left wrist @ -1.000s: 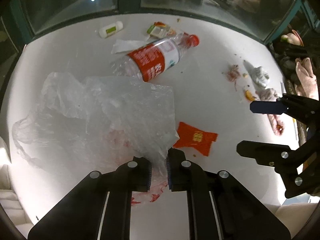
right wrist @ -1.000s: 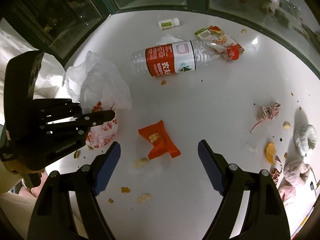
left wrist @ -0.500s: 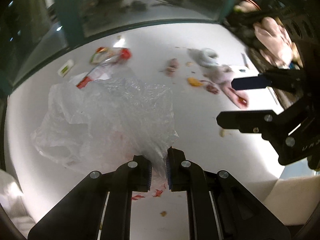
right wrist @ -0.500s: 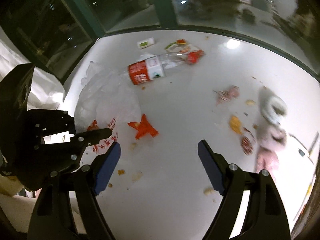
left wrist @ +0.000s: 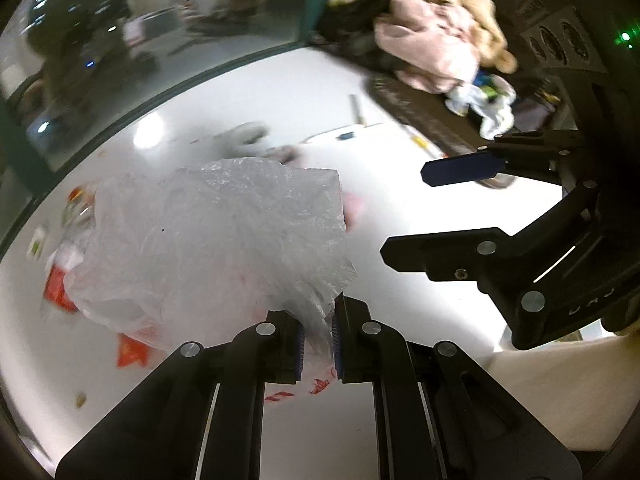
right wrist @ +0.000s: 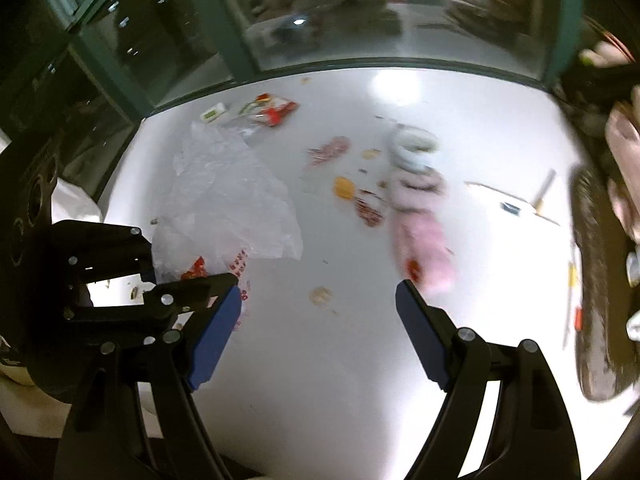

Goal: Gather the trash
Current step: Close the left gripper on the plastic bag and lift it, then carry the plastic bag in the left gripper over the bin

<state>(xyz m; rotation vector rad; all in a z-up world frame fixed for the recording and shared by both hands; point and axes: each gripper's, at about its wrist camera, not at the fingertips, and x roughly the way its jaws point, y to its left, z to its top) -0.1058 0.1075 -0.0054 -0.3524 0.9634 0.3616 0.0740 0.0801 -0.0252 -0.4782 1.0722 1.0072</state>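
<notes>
My left gripper (left wrist: 318, 340) is shut on a corner of a crumpled clear plastic bag (left wrist: 216, 240) with red print, which hangs from it above the white table (left wrist: 400, 320). The right wrist view shows the same bag (right wrist: 224, 200) held by the left gripper (right wrist: 188, 264) at the left. Over the table my right gripper (right wrist: 318, 292) stands open with nothing between its blue pads (right wrist: 216, 340); it also shows at the right as the right gripper (left wrist: 404, 210). Blurred trash lies ahead: a pink item (right wrist: 420, 248), an orange scrap (right wrist: 344, 188), a striped wrapper (right wrist: 332, 150) and a white round wad (right wrist: 412, 148).
Wrappers (right wrist: 272, 110) and a small white bottle (right wrist: 212, 112) lie by the glass wall at the back. A red wrapper (left wrist: 132, 350) lies left of the bag. A dark pile with pink plush things (left wrist: 432, 48) lines the table's right side. A crumb (right wrist: 322, 294) lies near my right gripper.
Both grippers have swung to the right along the table and risen. The bag has come up with the left gripper. The bottle and red wrapper have slid off to the left.
</notes>
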